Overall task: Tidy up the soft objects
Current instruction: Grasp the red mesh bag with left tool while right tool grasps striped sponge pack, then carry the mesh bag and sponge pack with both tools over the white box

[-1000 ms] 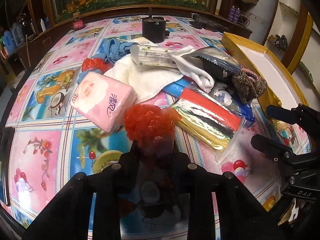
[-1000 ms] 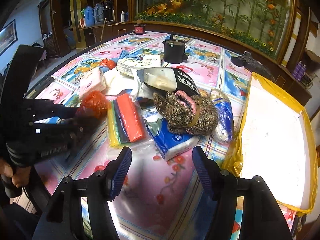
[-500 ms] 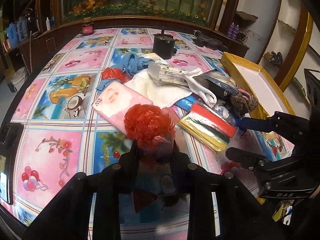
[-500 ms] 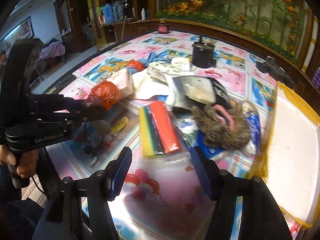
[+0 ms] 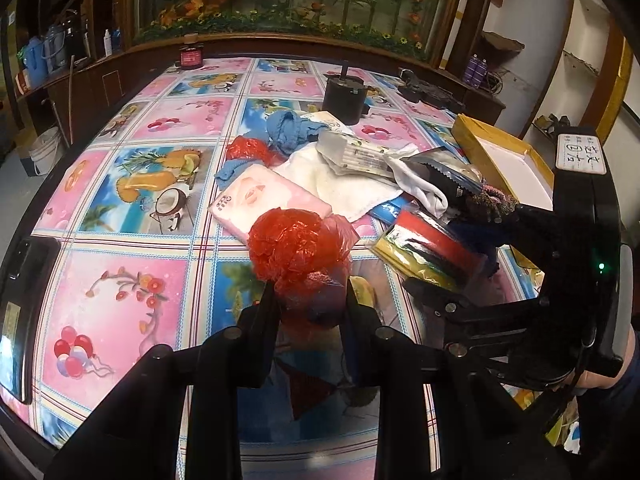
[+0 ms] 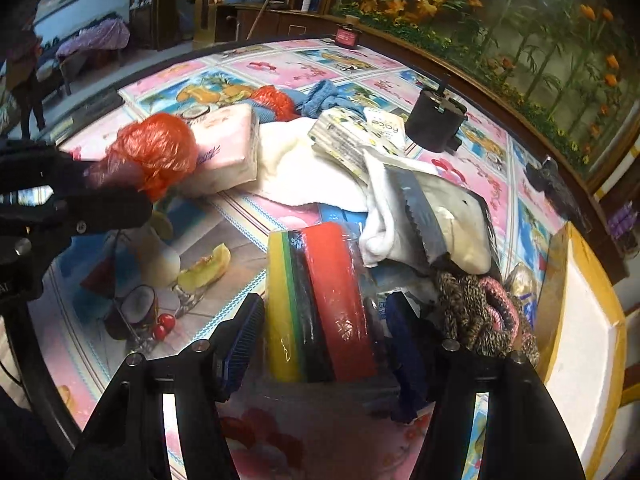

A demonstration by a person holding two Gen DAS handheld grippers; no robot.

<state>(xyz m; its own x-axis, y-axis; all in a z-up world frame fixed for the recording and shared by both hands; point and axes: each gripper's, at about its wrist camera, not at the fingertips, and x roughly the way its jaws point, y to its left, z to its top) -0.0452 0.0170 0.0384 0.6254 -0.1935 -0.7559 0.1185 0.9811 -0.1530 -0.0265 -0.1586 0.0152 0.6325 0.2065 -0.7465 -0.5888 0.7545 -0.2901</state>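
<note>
My left gripper is shut on a crumpled red plastic bag and holds it above the table; the bag also shows in the right wrist view. My right gripper is open, its fingers on either side of a clear pack of coloured cloths, yellow to red, lying on the table. That pack shows in the left wrist view under the right gripper. A pink tissue pack, a white towel and a knitted brown item lie in the pile.
A yellow-rimmed white box stands at the table's right edge. A black cylinder stands behind the pile. A second red bag, a blue cloth and a foil pouch lie among the items. A floral tablecloth covers the table.
My right gripper has moved forward and down, so its open fingers now straddle the coloured cloth pack. My left gripper has lifted and pulled back a little with the red bag.
</note>
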